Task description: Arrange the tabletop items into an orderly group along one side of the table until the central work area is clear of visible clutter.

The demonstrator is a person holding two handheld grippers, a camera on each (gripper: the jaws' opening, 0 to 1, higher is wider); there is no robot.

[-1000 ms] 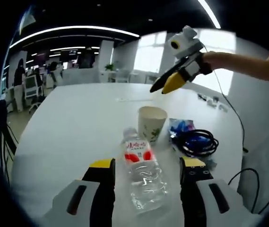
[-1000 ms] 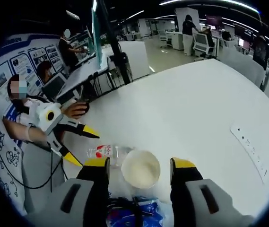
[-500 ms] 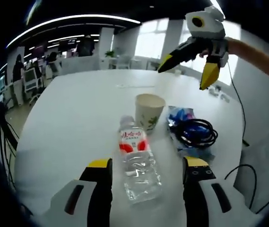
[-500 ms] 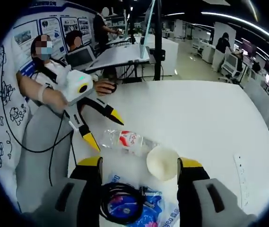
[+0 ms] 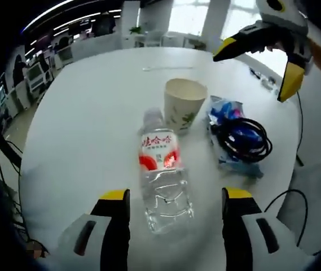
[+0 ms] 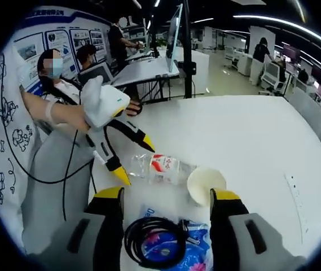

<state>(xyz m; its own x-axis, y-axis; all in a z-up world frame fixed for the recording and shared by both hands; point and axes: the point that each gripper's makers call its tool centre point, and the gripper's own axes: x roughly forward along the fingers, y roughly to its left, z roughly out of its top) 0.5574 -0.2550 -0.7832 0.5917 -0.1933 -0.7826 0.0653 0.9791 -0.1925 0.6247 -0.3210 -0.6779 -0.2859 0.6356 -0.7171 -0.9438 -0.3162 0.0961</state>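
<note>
Water bottle (image 5: pixel 161 175) lying flat (label up), paper cup (image 5: pixel 184 104) beside, left gripper (image 5: pixel 174 197) agape astride it, right gripper (image 6: pixel 163 197) agape.

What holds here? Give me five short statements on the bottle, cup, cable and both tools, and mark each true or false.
1. The water bottle lies on its side on the white table. True.
2. The paper cup is tipped over. False: it stands upright, mouth open upward, beyond the bottle's cap.
3. The black coiled cable rests on a blue packet. True.
4. The left tool is shut on the bottle. False: its jaws stand open on either side of the bottle's base, not clamping it.
5. The right tool holds the cup. False: it is open and empty, above the cable and packet.
</note>
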